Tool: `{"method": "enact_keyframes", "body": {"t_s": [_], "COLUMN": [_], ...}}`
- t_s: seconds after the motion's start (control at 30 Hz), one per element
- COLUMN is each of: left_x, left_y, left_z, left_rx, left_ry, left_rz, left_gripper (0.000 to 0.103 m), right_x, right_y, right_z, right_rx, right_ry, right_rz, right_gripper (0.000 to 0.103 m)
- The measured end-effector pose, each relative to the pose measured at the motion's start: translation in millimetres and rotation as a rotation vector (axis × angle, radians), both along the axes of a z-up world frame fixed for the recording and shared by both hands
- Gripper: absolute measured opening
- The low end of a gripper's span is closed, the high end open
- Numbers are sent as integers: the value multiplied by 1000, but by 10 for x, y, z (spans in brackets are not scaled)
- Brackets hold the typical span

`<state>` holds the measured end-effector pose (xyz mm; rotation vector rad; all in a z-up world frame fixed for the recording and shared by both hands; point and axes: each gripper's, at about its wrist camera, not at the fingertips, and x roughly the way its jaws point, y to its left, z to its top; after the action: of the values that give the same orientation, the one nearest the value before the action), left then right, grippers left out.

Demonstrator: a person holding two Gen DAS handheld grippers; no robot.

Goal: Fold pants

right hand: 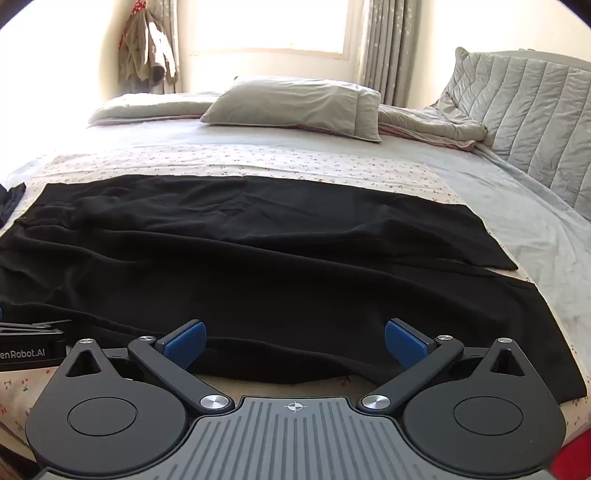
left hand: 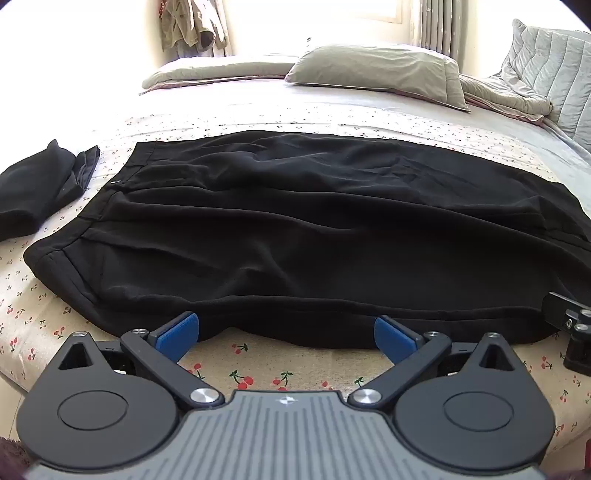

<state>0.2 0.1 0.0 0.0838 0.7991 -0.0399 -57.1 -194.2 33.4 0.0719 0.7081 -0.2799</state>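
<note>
light: bright, window glare – blown out; edges: fisheye-bent, dark corners

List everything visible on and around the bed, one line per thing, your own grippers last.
pants: one, black, spread flat across the near part of the bed, waistband to the left
folded garment: one, black, on the bed left of the pants
bed sheet: one, pale with a red cherry print, under the pants
pillow: one, grey-green, at the far side of the bed
quilt: one, grey, bunched right of the pillow
padded headboard: one, grey, far right
hanging clothes: a bunch, olive, far left by the window
left gripper: one, black with blue pads, open at the pants' near edge
right gripper: one, same colours, open at the near edge
</note>
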Motion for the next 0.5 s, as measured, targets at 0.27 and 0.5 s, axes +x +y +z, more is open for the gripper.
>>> {"method": "enact_keyframes", "body": {"t_s": [0.27, 0.5], "left_x": [5, -14], "left_y": [-43, -53], "left_z": [29, 9], "left_rx": [15, 8], "left_ry": [-2, -11], "left_rz": [-10, -32], "left_gripper": [103, 103], "right_x": [23, 51], "right_y": [-21, -17], "right_z": [-71, -53], "right_rx": [15, 11], "right_ry": [0, 13], "right_rz": [1, -7], "right_gripper": [103, 103]}}
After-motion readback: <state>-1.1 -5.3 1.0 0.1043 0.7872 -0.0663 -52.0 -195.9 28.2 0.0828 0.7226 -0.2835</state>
